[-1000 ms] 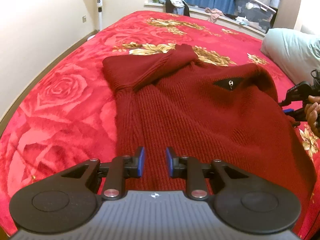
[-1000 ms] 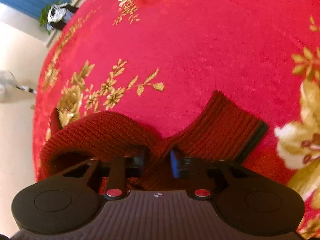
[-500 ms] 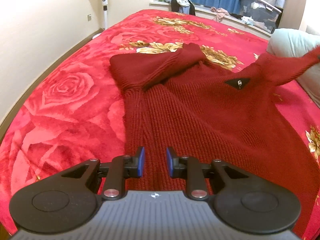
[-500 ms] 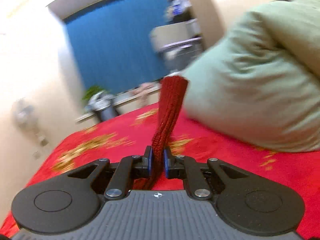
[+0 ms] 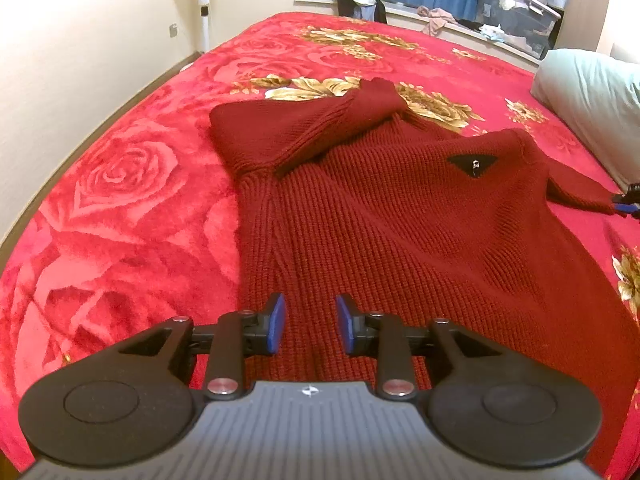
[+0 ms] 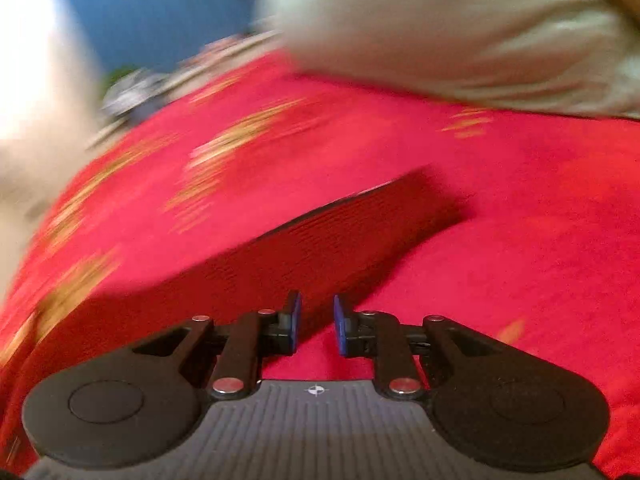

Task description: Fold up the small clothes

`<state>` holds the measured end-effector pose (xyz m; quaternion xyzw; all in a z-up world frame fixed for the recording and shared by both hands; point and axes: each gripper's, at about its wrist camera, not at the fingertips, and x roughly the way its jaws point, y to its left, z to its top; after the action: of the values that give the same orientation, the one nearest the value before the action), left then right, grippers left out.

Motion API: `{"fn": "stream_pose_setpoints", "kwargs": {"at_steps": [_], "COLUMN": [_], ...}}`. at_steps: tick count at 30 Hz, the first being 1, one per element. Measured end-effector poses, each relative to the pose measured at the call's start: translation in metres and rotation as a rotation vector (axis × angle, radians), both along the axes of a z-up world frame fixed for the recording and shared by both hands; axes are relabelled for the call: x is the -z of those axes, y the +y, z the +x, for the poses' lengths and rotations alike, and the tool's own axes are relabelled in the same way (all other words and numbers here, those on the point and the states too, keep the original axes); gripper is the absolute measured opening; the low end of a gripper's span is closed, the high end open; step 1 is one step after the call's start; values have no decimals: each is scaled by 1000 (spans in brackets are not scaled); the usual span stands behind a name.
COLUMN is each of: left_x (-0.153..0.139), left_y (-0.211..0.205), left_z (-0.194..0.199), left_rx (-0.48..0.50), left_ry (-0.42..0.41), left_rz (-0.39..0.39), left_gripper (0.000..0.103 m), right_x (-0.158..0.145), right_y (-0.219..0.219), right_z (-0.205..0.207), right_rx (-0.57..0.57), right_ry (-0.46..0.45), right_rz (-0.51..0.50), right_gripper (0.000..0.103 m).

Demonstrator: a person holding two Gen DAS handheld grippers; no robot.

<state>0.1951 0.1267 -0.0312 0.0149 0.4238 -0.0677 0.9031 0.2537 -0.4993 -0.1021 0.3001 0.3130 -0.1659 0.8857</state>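
Red sweater (image 5: pixel 400 216) lies flat on the bed (image 5: pixel 120 200). Left tool (image 5: pixel 310 322) angles down over its hem, jaws opening, empty. Right tool (image 6: pixel 316 324) tilts above 1 sleeve (image 6: pixel 320 240), jaws opening, gripping nothing.

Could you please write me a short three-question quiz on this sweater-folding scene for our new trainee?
1. True or false: the left sleeve lies folded across the dark red sweater.
2. Which shape is the black patch on the sweater's chest? A) circle B) triangle C) square
3. Fill in: the right claw, its jaws opening, has a gap between its pads and grips ____; the right sleeve lies stretched out on the red blanket.

Key: 1 true; 2 B; 3 nothing.
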Motion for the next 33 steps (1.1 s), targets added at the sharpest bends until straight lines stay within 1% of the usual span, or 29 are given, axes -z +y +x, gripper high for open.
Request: {"fn": "stream_pose_setpoints", "kwargs": {"at_steps": [1, 2, 3, 4, 5, 7, 9, 10, 12, 13, 14, 15, 16, 17, 19, 20, 21, 23, 24, 25, 26, 28, 29, 31, 32, 33], "left_x": [0, 1, 3, 4, 7, 15, 23, 27, 35, 38, 41, 43, 44, 45, 41, 37, 30, 15, 9, 6, 4, 3, 6, 16, 22, 27], "left_y": [1, 2, 3, 3, 3, 2, 4, 6, 10, 12, 15, 17, 20, 22, 24, 25, 27, 33, 35, 38, 41, 50, 52, 51, 52, 52], "left_z": [-1, -2, -3, -5, -6, -10, -14, -17, -24, -28, -32, -37, -41, -45, -55, -60, -67, -83, -91, -98, -105, -114, -115, -113, -112, -113], "left_rx": [-4, -4, -3, 0, 3, 4, -6, -12, -21, -21, -18, -11, -4, 0, -1, -1, -4, 0, 7, 20, 29, 31, 31, 30, 20, 12], "left_ry": [7, 15, 27, 42, 59, 107, 149, 164, 197, 211, 219, 223, 224, 222, 186, 160, 127, 78, 68, 73, 86, 109, 128, 190, 226, 252], "left_rz": [-9, -20, -29, -30, -22, 6, 27, 43, 89, 99, 105, 113, 120, 123, 129, 115, 78, -36, -89, -130, -167, -238, -244, -182, -155, -143], "left_gripper": [36, 40, 46, 48, 50, 50, 50, 50, 49, 49, 45, 35, 28, 20, 17, 16, 15, 15, 15, 15, 15, 15, 15, 16, 16, 17], "right_x": [-4, -7, -8, -9, -9, -6, 0, 5, 3, 3, 2, 1, -1, 2, -11, -22, -38, -65, -77, -87, -93, -93, -87, -63, -50, -41], "right_y": [19, 37, 55, 74, 87, 114, 133, 140, 150, 153, 153, 157, 156, 156, 148, 140, 130, 116, 110, 104, 99, 90, 86, 81, 83, 90], "right_z": [-4, -9, -15, -23, -31, -44, -57, -61, -73, -78, -83, -87, -92, -89, -98, -108, -117, -136, -147, -160, -171, -184, -186, -183, -178, -179], "right_rx": [-120, -236, -347, -442, -499, -613, -661, -666, -663, -664, -659, -654, -641, -634, -602, -583, -568, -551, -546, -540, -519, -467, -446, -418, -418, -414], "right_ry": [-13, -13, -3, 10, 22, 70, 127, 165, 158, 162, 161, 157, 151, 147, 131, 104, 61, 4, -9, -13, -4, 26, 39, 78, 117, 149], "right_rz": [18, 39, 58, 64, 59, 23, -52, -83, -143, -155, -152, -136, -138, -138, -95, -75, -53, -32, -22, -21, -45, -75, -63, -26, -25, -48], "right_gripper": [28, 37, 40, 42, 45, 49, 49, 49, 49, 42, 23, 17, 12, 9, 6, 5, 4, 3, 3, 3, 3, 3, 4, 6, 6, 6]}}
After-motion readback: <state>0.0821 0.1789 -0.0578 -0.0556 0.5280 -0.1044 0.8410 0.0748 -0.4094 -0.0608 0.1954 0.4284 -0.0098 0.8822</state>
